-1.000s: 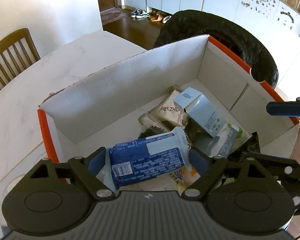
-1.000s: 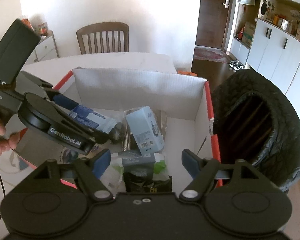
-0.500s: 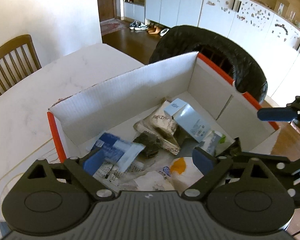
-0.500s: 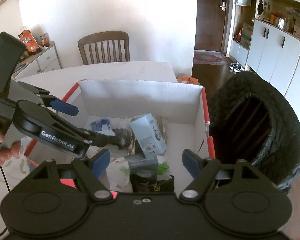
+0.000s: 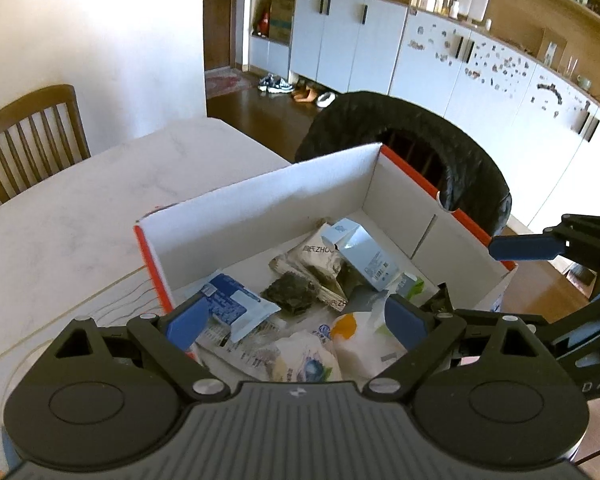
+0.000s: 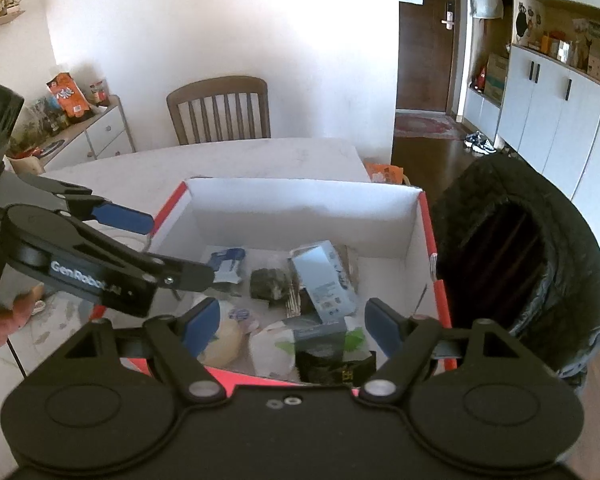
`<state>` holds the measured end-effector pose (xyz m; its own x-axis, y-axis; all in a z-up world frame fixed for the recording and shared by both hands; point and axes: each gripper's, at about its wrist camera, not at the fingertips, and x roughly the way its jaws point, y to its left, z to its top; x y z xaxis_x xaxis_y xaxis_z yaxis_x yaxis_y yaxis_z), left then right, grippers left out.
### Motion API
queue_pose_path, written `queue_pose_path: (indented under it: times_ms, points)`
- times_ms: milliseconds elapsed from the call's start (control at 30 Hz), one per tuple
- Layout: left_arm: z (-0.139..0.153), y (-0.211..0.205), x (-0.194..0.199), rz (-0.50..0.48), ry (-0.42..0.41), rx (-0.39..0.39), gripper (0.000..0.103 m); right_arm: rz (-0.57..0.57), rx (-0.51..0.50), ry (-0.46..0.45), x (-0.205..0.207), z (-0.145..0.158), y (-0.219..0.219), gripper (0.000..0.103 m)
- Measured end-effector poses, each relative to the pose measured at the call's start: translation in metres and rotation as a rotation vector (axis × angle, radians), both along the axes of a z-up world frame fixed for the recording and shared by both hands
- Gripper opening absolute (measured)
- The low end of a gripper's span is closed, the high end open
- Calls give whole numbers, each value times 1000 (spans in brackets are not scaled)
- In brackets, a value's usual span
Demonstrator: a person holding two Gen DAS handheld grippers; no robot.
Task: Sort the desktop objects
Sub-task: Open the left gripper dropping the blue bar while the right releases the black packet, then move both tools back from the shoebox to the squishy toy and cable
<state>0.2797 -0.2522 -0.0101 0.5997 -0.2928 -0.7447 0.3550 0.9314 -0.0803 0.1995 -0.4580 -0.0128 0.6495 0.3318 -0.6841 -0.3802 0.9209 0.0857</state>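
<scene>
A white cardboard box [image 5: 260, 208] with orange edges stands on the table and holds several items. Among them are a blue packet [image 5: 228, 304], a pale blue carton [image 5: 364, 252], a dark lump [image 5: 292, 296] and a white pouch with an orange spot [image 5: 356, 336]. My left gripper [image 5: 296, 320] hovers above the box's near left corner, open, with nothing between its fingers. My right gripper [image 6: 293, 326] hovers open over the near rim of the box [image 6: 300, 216], above a green-and-white pack [image 6: 328, 336]. The left gripper [image 6: 178, 248] also shows there, over the blue packet [image 6: 226, 260].
A chair draped in black [image 6: 540, 260] stands tight against the box's right side. A wooden chair [image 6: 220, 108] is at the table's far edge. A person's hand [image 6: 8, 320] grips the left tool. White table top [image 5: 80, 220] stretches left of the box.
The left gripper let go of the blue packet, which now lies in the box, and has risen and drawn back. The right gripper has also lifted a little.
</scene>
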Motion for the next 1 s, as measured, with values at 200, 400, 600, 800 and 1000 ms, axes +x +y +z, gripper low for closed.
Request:
queue_pose_path:
  times_ms: [200, 400, 600, 800, 1000]
  points:
    - [9, 21, -18, 10, -30, -17, 95, -31, 7, -6, -9, 6, 13, 80]
    - [15, 51, -36, 43, -53, -29, 95, -48, 7, -19, -20, 10, 40, 80]
    - [19, 86, -58, 53, -91, -21, 95, -56, 22, -23, -33, 11, 73, 81]
    - [22, 119, -78, 48, -123, -19, 95, -65, 23, -26, -41, 12, 105, 81]
    - [18, 155, -88, 72, -128, -23, 95, -45, 15, -26, -51, 10, 137, 81]
